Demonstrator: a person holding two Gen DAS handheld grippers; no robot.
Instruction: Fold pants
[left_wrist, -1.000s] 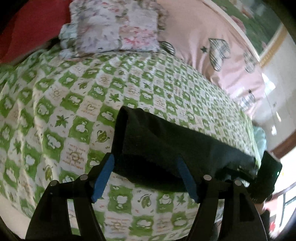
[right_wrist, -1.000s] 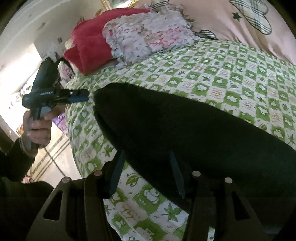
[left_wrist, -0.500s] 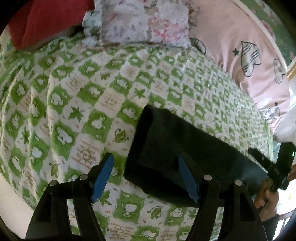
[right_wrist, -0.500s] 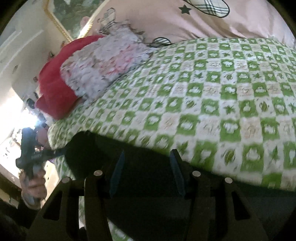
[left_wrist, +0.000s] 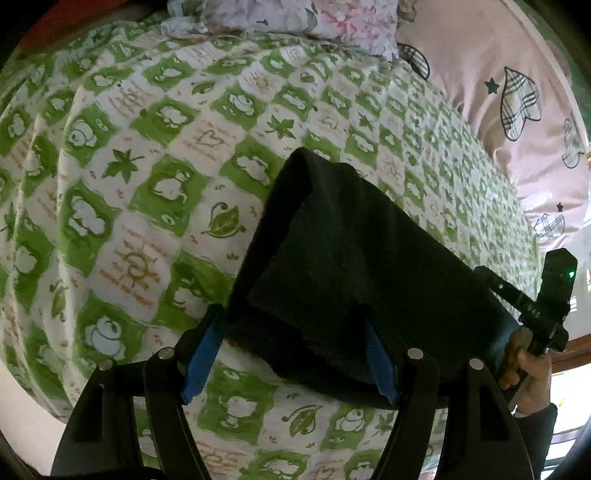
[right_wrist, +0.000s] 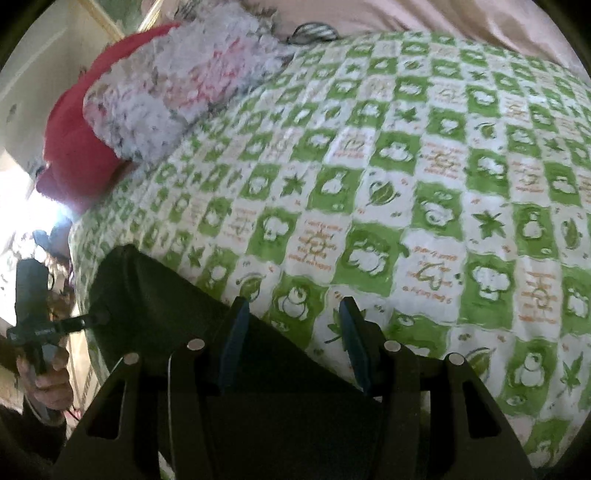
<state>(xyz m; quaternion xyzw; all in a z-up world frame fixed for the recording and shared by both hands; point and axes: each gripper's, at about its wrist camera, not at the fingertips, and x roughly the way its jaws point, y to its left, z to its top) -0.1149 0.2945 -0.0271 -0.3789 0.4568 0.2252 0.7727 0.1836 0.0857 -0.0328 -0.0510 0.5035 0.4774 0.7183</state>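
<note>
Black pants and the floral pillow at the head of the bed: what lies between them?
Only bare green-checked bedspread lies between the black pants and the floral pillow; the left wrist view shows it best.

We observe daylight in both views. In the right wrist view, a blown-out window area (right_wrist: 22, 192) at the left edge washes out detail. In the left wrist view, glare sits at the lower right edge. Fisheye distortion bows the checked bedspread (left_wrist: 155, 155) strongly toward the dark vignetted corners. The right wrist view shows motion blur; the black pants (left_wrist: 354, 251) lose texture in shadow.
</note>
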